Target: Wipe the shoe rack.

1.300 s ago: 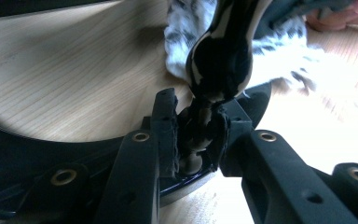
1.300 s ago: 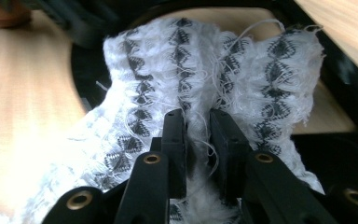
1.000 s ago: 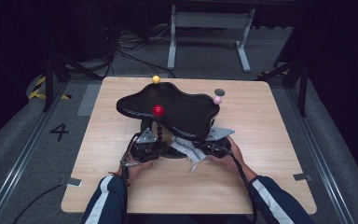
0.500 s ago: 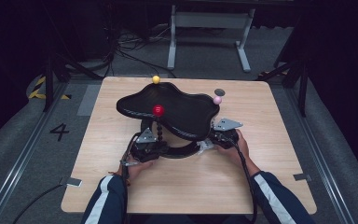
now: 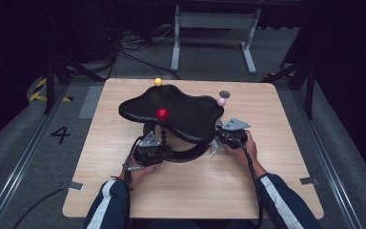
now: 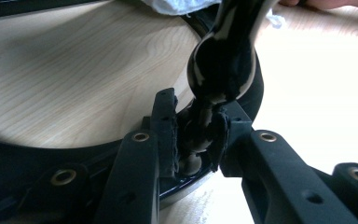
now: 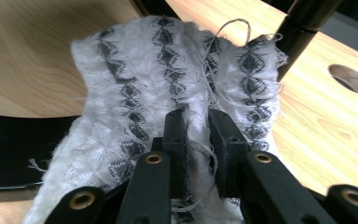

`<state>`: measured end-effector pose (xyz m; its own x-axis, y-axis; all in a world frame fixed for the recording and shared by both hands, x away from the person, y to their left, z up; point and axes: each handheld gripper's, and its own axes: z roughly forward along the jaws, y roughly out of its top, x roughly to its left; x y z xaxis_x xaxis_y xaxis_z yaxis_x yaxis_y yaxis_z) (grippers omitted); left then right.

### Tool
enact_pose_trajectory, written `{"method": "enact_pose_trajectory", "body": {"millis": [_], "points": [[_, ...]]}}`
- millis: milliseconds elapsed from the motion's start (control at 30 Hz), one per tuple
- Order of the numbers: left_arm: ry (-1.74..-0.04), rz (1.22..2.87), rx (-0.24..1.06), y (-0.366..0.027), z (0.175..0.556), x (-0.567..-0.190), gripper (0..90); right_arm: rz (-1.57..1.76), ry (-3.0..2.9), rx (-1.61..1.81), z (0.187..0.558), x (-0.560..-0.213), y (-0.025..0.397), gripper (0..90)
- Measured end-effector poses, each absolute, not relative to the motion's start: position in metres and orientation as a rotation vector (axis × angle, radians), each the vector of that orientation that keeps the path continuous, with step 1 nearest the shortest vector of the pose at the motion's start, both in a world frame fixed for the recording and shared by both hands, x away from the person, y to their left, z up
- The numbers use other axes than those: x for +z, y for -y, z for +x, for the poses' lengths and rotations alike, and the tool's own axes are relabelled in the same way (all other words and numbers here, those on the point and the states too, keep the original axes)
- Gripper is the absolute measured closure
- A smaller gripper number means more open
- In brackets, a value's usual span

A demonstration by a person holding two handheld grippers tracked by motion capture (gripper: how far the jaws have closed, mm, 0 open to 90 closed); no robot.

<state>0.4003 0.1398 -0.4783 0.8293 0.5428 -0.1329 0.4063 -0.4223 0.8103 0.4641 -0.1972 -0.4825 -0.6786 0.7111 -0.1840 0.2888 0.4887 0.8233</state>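
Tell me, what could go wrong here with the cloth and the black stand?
The right gripper pinches only a thin fold of the frayed cloth, so it might slip out or snag on loose threads. The left gripper clamps the stand's glossy post low down; if that grip slides, the stand could shift or tip, and the red ball on the tray could roll off.

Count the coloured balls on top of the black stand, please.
3. A yellow ball at the far edge of the black tray, a red ball over its middle, and a pink ball at its right. The tray may hide others.
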Motion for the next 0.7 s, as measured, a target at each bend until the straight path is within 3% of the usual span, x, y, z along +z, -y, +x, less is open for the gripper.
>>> {"method": "enact_pose_trajectory", "body": {"millis": [700], "points": [[-0.683, 2.077, 0.176, -0.137, 0.398, -0.478, 73.5, 0.562, -2.359, 1.19, 0.431, -0.482, 0.163, 78.3]]}}
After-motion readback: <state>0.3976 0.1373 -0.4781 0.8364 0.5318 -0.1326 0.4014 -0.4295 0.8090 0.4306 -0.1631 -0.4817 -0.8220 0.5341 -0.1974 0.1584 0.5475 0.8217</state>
